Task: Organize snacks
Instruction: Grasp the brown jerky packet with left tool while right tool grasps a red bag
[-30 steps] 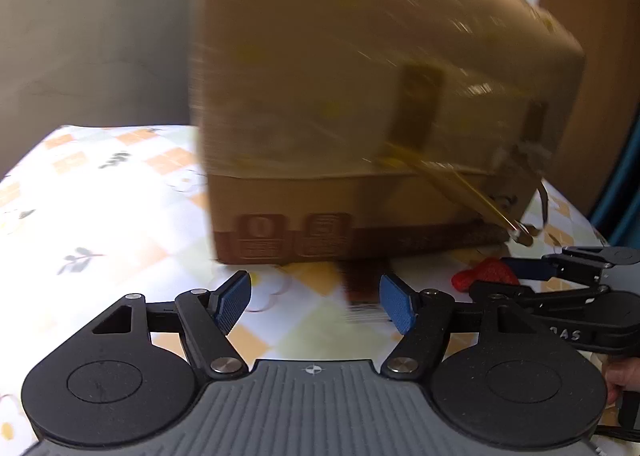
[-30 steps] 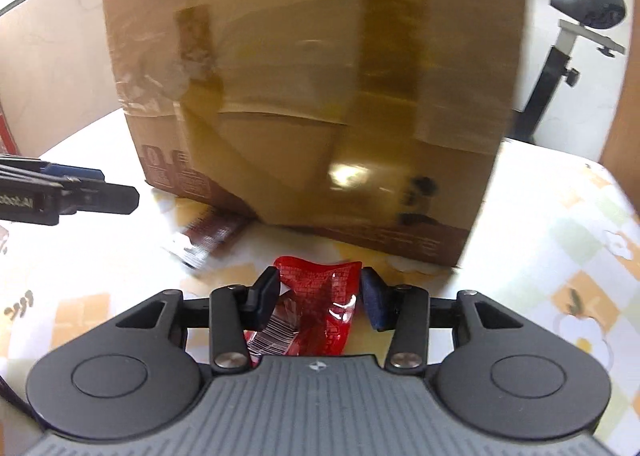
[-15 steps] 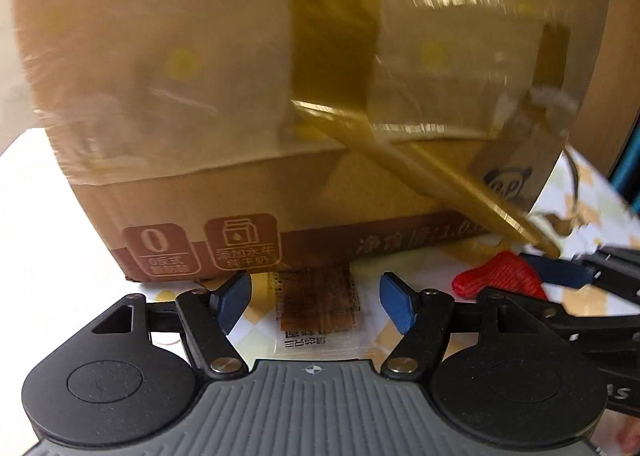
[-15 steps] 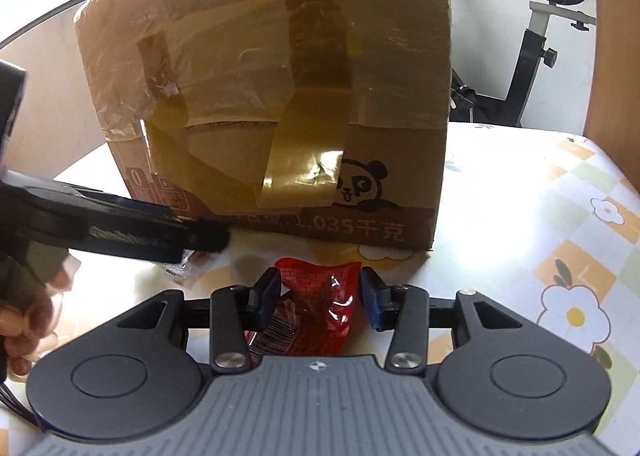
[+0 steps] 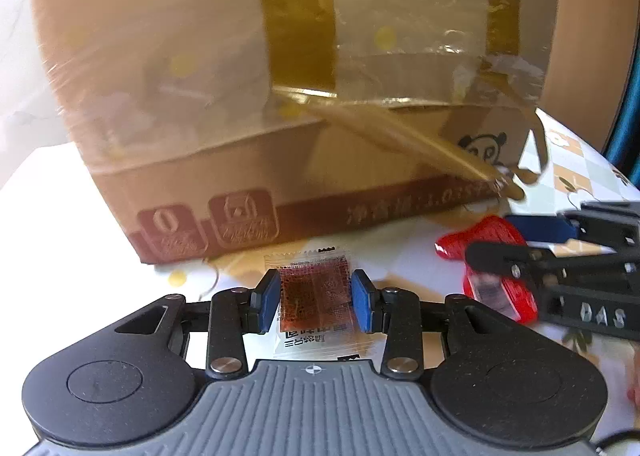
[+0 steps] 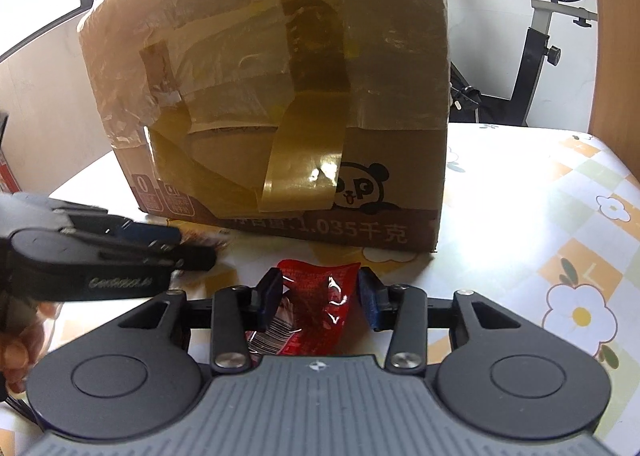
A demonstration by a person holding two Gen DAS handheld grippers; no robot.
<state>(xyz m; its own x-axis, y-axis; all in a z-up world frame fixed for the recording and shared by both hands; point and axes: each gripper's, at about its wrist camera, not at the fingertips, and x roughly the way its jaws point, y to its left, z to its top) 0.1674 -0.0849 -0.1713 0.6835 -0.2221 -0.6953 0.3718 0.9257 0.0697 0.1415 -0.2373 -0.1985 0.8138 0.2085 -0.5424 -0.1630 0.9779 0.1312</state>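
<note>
A clear packet with a brown snack [image 5: 316, 296] lies on the table between the blue pads of my left gripper [image 5: 316, 298], whose jaws have closed in against its sides. A red snack packet [image 6: 316, 312] sits between the pads of my right gripper [image 6: 320, 298], held at its edges; it also shows in the left wrist view [image 5: 492, 264]. A large taped cardboard box [image 6: 280, 96] with a panda print stands just beyond both grippers; it also fills the left wrist view [image 5: 280, 76]. The left gripper appears in the right wrist view [image 6: 100, 256].
The table [image 6: 520, 216] has a white cloth with orange checks and flowers. An exercise bike [image 6: 552, 36] stands behind the table at the right. A loose strip of brown tape [image 5: 420, 144] hangs off the box front.
My left gripper moved forward over the brown packet and its jaws closed in on it. The right gripper stayed on the red packet and shifted little.
</note>
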